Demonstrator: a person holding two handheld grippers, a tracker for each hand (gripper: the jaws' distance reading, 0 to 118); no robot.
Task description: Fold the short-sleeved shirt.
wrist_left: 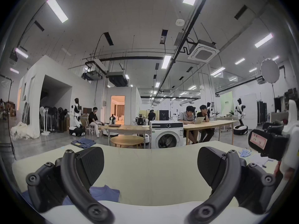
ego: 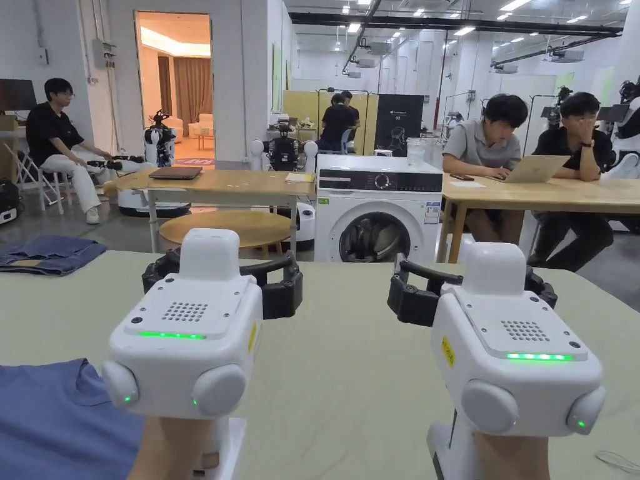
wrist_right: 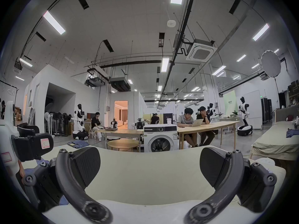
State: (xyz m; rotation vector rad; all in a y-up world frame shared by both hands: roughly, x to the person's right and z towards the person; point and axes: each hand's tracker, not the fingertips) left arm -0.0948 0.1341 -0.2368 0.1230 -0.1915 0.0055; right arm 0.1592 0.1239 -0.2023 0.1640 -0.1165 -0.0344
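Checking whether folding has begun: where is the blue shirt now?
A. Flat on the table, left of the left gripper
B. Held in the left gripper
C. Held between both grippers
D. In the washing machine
A: the shirt lies on the table, left of the open left gripper.

A pale green table (ego: 350,350) fills the foreground; a folded pair of jeans (ego: 50,255) lies at its far left corner. Beyond it a white washing machine (ego: 375,215) stands between two wooden tables; a closed laptop (ego: 175,173) rests on the left one (ego: 237,185); two people sit at the right one (ego: 562,195) behind an open laptop (ego: 536,167); a low round table (ego: 219,226) sits under the left one.
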